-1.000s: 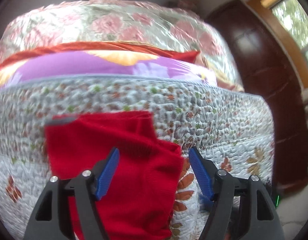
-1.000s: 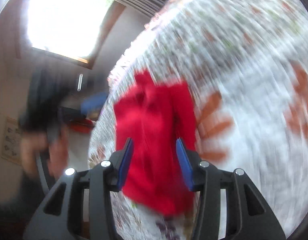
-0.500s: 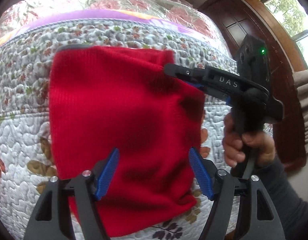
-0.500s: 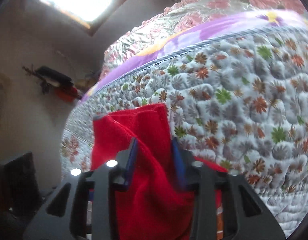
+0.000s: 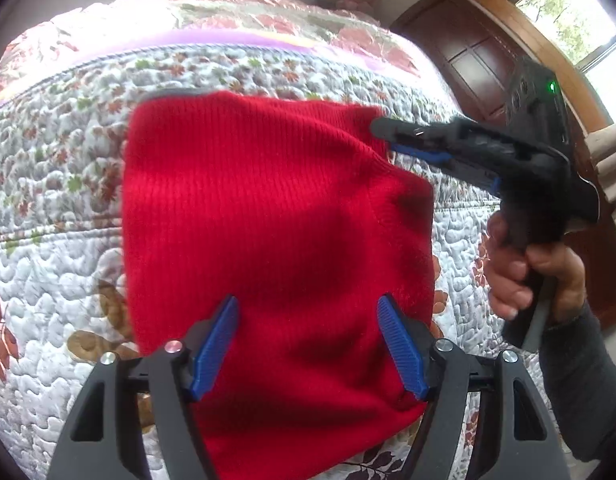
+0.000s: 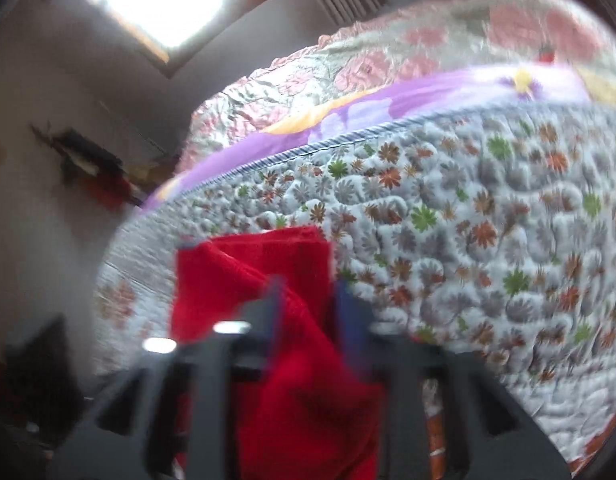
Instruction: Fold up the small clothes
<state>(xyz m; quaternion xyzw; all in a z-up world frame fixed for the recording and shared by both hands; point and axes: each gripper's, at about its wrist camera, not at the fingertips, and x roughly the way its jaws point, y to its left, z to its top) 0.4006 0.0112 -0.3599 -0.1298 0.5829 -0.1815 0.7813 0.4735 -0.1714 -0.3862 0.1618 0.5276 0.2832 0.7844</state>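
Red ribbed knit fabric [image 5: 268,216] is spread over the quilted bed cover [image 5: 60,184], its far edge trimmed with a thin grey band. In the left wrist view the left tool [image 5: 308,344] is seen with its blue pads set wide apart above the near part of the red garment; nothing is clamped between them, and the garment's near edge is hidden behind the tool's black frame. To the right, the right tool [image 5: 382,136] is held in a hand [image 5: 536,276], with a dark sleeve cut off at the frame's edge. Its tip is met by the far right corner of the garment, and the cloth is drawn into creases there. In the right wrist view, which is smeared by blur, the right tool [image 6: 308,304] is shown with its pads narrowed and a ridge of the red fabric [image 6: 300,344] pinched up between them. The pads' outlines are hard to make out. Beyond the quilt, a purple sheet [image 6: 428,96] and a pink floral cover [image 6: 388,56] are seen. A dark wooden door [image 5: 468,56] is seen at the far right.
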